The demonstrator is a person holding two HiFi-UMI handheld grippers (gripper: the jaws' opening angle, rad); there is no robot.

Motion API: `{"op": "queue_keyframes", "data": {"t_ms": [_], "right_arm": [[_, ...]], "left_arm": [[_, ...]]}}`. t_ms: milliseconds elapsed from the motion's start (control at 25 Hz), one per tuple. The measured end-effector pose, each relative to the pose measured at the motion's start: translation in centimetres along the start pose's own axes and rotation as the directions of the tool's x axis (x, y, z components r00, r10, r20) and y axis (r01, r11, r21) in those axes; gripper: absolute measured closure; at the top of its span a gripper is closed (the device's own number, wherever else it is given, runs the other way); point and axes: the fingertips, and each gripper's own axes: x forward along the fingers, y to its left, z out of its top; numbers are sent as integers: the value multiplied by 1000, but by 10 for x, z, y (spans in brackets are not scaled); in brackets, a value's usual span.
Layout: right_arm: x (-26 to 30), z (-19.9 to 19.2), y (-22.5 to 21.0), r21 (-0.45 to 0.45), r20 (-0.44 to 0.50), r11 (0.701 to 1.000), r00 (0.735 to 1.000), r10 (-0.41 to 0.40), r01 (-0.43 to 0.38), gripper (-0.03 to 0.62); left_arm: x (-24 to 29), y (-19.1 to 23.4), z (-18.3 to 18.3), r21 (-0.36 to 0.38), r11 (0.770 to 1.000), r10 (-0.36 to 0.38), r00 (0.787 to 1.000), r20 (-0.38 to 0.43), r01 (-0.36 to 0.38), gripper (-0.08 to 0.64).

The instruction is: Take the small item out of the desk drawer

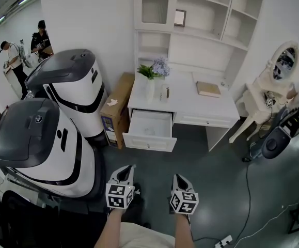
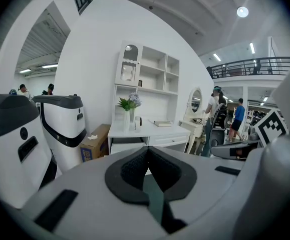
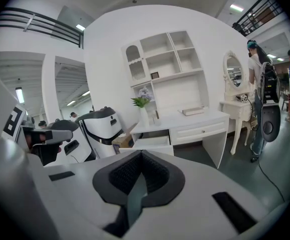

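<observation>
The white desk (image 1: 190, 105) stands ahead against the wall, and its left drawer (image 1: 149, 130) is pulled out. The drawer's inside looks pale; I cannot make out a small item in it from here. My two grippers hang low in the head view, well short of the desk over the dark floor. The left gripper (image 1: 127, 169) and the right gripper (image 1: 179, 178) are both shut with nothing between their pads. The open drawer (image 2: 127, 145) shows just above the closed jaws in the left gripper view. In the right gripper view the drawer (image 3: 152, 141) also lies straight ahead.
Two large white-and-black machines (image 1: 46, 138) fill the left side, with a cardboard box (image 1: 117, 107) between them and the desk. A vase of flowers (image 1: 152, 76) and a book (image 1: 208, 89) sit on the desktop. A dressing table with a mirror (image 1: 281, 68) and a floor cable (image 1: 247, 190) lie right.
</observation>
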Motion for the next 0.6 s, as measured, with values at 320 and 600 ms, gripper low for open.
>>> {"op": "queue_keyframes", "data": {"t_ms": [320,600], "right_arm": [[79,32,-31,15,-3,1000,1000,-20,20,574],[175,90,-51,59,20,997,999,-48,47,574]], "left_arm": [[96,20,24,4,999,-35,999,-10,36,545],[202,57,74,32,997,-76,997,-25,77,545]]}}
